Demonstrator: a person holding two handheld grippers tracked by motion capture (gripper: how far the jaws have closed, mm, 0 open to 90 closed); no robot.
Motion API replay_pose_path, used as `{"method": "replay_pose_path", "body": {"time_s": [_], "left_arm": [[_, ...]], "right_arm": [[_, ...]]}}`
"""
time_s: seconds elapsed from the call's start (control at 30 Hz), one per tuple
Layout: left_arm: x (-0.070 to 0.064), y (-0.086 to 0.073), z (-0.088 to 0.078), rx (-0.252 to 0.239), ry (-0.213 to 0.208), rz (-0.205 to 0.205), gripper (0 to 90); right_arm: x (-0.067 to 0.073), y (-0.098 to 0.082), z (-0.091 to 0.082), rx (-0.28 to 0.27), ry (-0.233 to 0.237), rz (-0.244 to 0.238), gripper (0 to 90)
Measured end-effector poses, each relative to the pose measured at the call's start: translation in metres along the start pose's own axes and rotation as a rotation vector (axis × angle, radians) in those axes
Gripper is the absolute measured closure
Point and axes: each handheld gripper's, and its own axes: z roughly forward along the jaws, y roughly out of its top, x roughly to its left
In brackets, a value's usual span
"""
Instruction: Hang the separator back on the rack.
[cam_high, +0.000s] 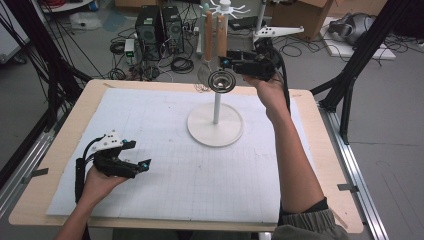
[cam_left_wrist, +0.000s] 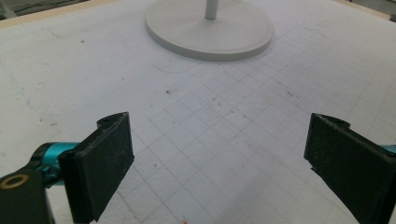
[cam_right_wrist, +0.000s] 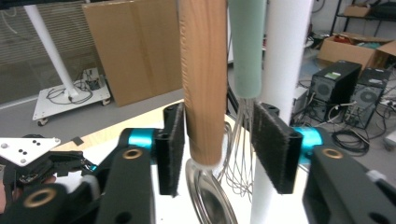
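Nearest, the left gripper (cam_high: 134, 156) rests low over the white gridded mat (cam_high: 165, 185) on the counter (cam_high: 60, 145), its black, rough-faced jaws wide apart with nothing between them. Farther on stands the rack (cam_high: 215, 125), a round matte white base with a slim white post. Up at the post the right gripper (cam_right_wrist: 224, 154) has its jaws partly open around the wooden-handled utensil (cam_right_wrist: 203, 84): one pad looks to touch the smooth, pale cylinder of the handle, the other stands clear of it, so the grip seems released. Beside it hangs the wire whisk (cam_right_wrist: 245, 51), with a soft-looking green handle and thin steel loops. Both appear to hang from the rack's top (cam_high: 225, 7), so the hanging looks done; what is left is drawing the gripper away.
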Motion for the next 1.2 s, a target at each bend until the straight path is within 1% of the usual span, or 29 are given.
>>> {"method": "replay_pose_path", "body": {"time_s": [0.13, 0.23, 0.27, 0.33, 0.37, 0.53, 0.63, 0.67, 0.77, 0.9, 0.93, 0.97, 1.03, 1.13, 1.2], "left_arm": [[0.0, 0.0, 0.0, -0.003, 0.003, -0.004, 8.4], [0.0, 0.0, -0.001, -0.002, 0.003, -0.002, 8.4], [0.0, 0.0, -0.001, -0.002, 0.002, -0.002, 8.4], [0.0, -0.001, 0.0, -0.004, 0.001, -0.005, 8.4], [0.001, -0.001, -0.001, 0.002, 0.006, -0.003, 8.4], [0.002, -0.001, -0.001, -0.003, 0.007, -0.012, 8.4], [0.002, -0.001, -0.001, 0.0, 0.007, -0.014, 8.4], [0.002, -0.001, -0.001, 0.004, 0.01, -0.009, 8.4], [0.003, -0.001, -0.001, -0.005, 0.006, -0.019, 7.4], [0.004, -0.001, -0.002, -0.004, 0.009, -0.022, 7.2], [0.005, -0.001, -0.003, -0.004, 0.011, -0.018, 7.1], [0.005, -0.002, -0.003, -0.006, 0.014, -0.025, 7.0], [0.006, -0.002, -0.003, -0.006, 0.013, -0.023, 6.9], [0.006, -0.002, -0.003, -0.007, 0.016, -0.025, 6.8], [0.006, -0.002, -0.003, -0.005, 0.015, -0.027, 6.8]], "right_arm": [[0.001, -0.004, -0.006, -0.03, -0.012, 0.007, 46.4], [0.001, -0.009, -0.011, -0.048, -0.029, 0.016, 40.8], [0.001, -0.011, -0.013, -0.051, -0.031, 0.019, 39.2], [0.001, -0.015, -0.016, -0.046, -0.051, 0.024, 35.1], [0.0, -0.018, -0.017, -0.046, -0.058, 0.026, 34.3], [-0.001, -0.029, -0.023, -0.057, -0.07, 0.031, 31.4], [0.0, -0.036, -0.025, -0.039, -0.07, 0.025, 29.8], [0.0, -0.038, -0.025, -0.034, -0.066, 0.021, 29.3], [0.002, -0.046, -0.024, -0.047, -0.057, 0.023, 27.1], [0.003, -0.053, -0.024, -0.035, -0.049, 0.033, 23.8], [0.003, -0.055, -0.025, -0.046, -0.045, 0.034, 23.8], [0.004, -0.057, -0.026, -0.053, -0.041, 0.037, 23.8], [0.005, -0.061, -0.029, -0.055, -0.034, 0.038, 23.0], [0.006, -0.068, -0.032, -0.054, -0.035, 0.04, 21.2], [0.006, -0.073, -0.035, -0.062, -0.038, 0.04, 20.8]]}}
